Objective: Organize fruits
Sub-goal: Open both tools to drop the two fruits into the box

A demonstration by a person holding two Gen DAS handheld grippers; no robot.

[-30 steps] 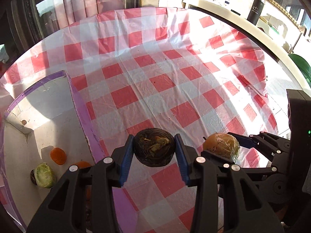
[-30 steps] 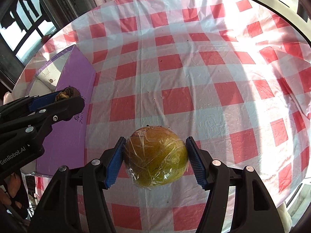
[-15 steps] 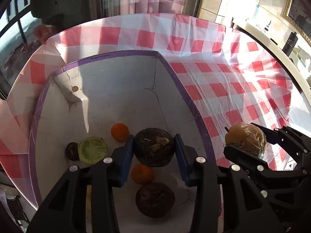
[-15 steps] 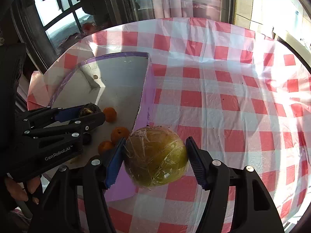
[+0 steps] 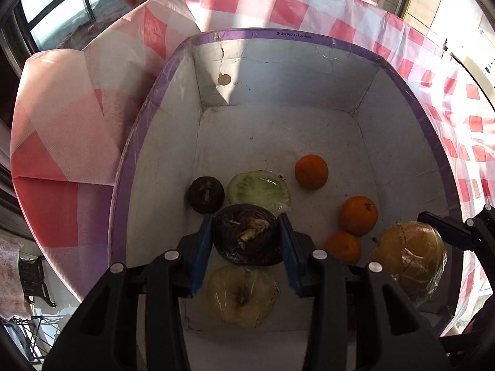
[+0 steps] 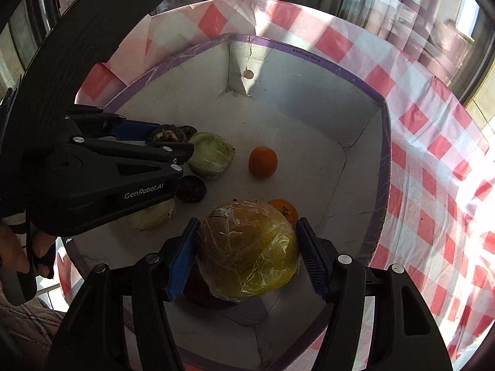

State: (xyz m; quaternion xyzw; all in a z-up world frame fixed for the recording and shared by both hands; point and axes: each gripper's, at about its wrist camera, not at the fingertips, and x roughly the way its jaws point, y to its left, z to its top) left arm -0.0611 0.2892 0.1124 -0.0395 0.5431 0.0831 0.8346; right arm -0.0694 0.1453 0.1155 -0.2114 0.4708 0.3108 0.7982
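Note:
My left gripper (image 5: 247, 239) is shut on a dark purple-brown fruit (image 5: 247, 235) and hangs over the near part of the white box (image 5: 278, 130) with a purple rim. My right gripper (image 6: 249, 249) is shut on a large yellow-green fruit wrapped in clear film (image 6: 249, 249), also above the box, to the right of the left one (image 6: 161, 142). That wrapped fruit (image 5: 410, 255) shows at the right edge of the left wrist view. On the box floor lie three oranges (image 5: 311, 171), a second dark fruit (image 5: 206, 194), a green wrapped fruit (image 5: 260, 190) and a pale wrapped fruit (image 5: 241, 296).
The box stands on a red-and-white checked tablecloth (image 6: 433, 142) near the table's edge. Its walls (image 6: 359, 191) rise around the fruit. Windows and a dark frame (image 5: 46, 6) lie beyond the table. A person's hand (image 6: 12, 247) holds the left gripper's handle.
Both grippers have swept from over the bare tablecloth to above the box, each still holding its fruit. The box floor with its fruit now fills both views.

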